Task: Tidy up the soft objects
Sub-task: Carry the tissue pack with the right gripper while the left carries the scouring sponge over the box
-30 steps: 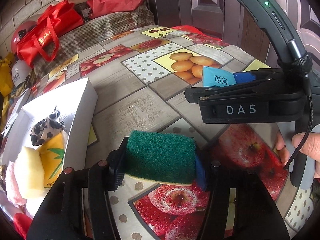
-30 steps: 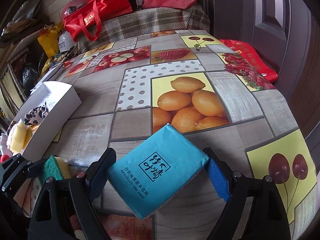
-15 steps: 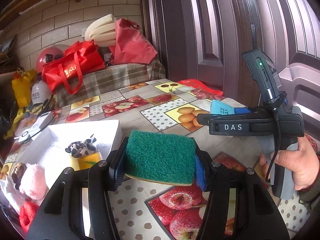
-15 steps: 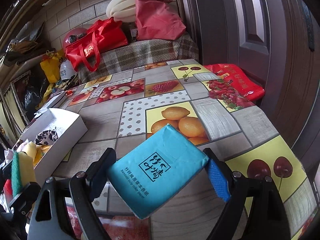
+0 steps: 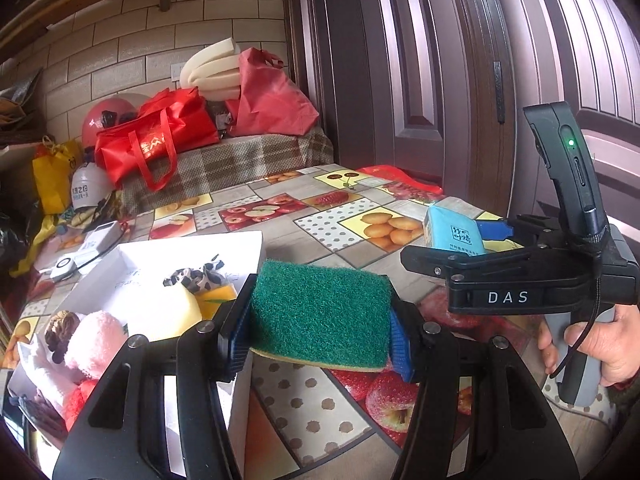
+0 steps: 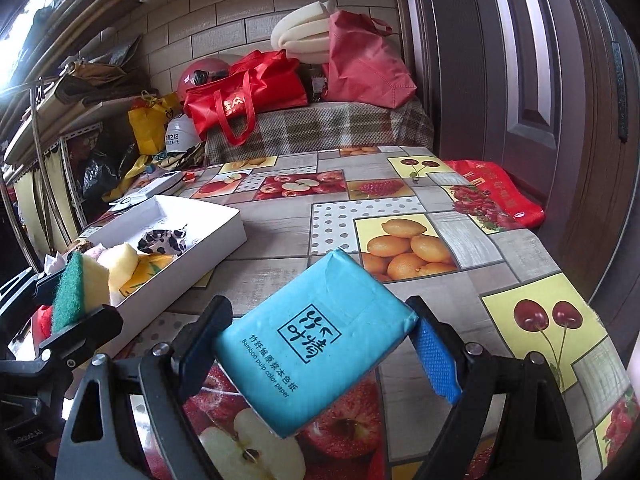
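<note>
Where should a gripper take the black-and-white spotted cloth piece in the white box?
Grip the spotted cloth at its bunched middle, coming straight down from above. It lies loose on top in the white box, with bare floor behind it and the yellow foam block just in front. The box walls rule out a side approach. Set the fingers across its narrow width; the knotted middle probably gives the firmest pinch.

Red tote bag (image 6: 248,96), red helmet (image 5: 106,118), foam rolls (image 6: 304,36) on plaid bench (image 6: 320,128).
</note>
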The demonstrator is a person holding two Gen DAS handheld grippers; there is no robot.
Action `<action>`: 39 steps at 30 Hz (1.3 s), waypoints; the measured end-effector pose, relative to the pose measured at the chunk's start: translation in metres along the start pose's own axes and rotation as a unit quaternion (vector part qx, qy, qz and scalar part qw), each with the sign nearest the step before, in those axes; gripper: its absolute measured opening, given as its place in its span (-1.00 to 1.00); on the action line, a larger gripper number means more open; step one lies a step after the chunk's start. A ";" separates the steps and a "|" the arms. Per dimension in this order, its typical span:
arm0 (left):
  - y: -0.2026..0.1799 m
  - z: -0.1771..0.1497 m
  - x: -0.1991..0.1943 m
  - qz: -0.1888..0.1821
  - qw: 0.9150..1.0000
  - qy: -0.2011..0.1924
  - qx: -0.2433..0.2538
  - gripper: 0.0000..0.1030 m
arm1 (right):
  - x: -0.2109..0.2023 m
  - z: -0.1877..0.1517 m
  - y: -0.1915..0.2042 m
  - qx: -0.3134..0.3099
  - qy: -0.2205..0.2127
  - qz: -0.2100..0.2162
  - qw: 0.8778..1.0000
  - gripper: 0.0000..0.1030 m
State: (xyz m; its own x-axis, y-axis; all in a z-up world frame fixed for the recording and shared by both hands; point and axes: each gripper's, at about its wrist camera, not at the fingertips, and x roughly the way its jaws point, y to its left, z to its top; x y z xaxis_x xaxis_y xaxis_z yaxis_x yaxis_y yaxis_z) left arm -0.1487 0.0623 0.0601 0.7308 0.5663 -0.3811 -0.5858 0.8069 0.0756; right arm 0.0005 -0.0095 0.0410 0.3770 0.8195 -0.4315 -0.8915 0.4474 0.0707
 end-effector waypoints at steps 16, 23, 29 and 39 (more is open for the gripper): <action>0.054 -0.014 -0.022 0.043 0.999 -0.008 -0.030 0.09 | -0.007 -0.005 0.033 -0.023 -0.019 0.010 1.000 0.70; 0.096 -0.019 -0.028 0.080 0.995 -0.011 -0.060 0.09 | 0.006 -0.002 0.052 -0.018 -0.006 0.030 0.999 0.70; 0.127 -0.025 -0.032 0.109 0.990 -0.013 -0.086 0.09 | 0.011 -0.001 0.076 -0.040 -0.011 0.041 0.998 0.70; 0.154 -0.030 -0.032 0.134 0.985 -0.011 -0.110 0.09 | 0.024 0.005 0.113 -0.071 -0.018 0.065 0.995 0.70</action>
State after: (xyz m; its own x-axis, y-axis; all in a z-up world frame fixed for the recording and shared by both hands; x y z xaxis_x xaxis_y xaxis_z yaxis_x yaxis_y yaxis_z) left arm -0.2727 0.1634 0.0562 0.5456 0.7598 -0.3536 -0.8186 0.5735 -0.0309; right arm -0.0900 0.0627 0.0426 0.2631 0.8803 -0.3947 -0.9587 0.2845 -0.0045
